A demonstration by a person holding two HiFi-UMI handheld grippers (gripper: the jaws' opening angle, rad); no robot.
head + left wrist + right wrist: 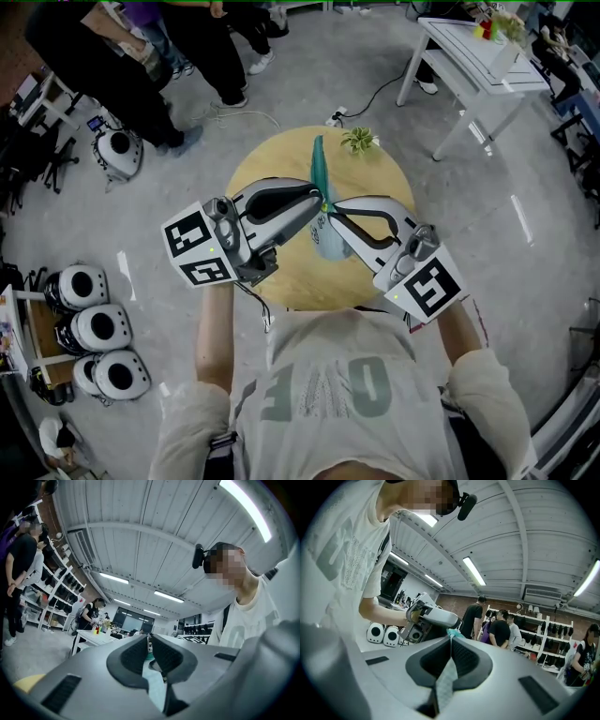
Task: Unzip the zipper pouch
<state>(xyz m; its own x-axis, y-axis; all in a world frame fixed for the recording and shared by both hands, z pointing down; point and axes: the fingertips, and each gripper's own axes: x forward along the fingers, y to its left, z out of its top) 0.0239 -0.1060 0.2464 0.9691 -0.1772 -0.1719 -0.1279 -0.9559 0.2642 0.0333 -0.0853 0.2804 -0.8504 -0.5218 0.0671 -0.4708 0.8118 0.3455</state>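
Note:
A teal zipper pouch [320,164] is held edge-on above the round wooden table [267,173]. Both grippers meet at its near end. My left gripper [322,203] comes in from the left, its jaws shut on the pouch's top edge. In the left gripper view the pads [136,653] pinch pale teal fabric [154,684]; a small dark loop sits just below them. My right gripper [332,208] comes from the right and is shut on the pouch too. The right gripper view shows fabric [446,679] clamped between its pads [464,658], with the left gripper [433,616] just beyond.
A small potted plant [359,141] stands at the table's far edge. A white table [469,52] is at the back right, people [141,56] stand at the back left, and white round devices [94,328] sit on the floor at the left.

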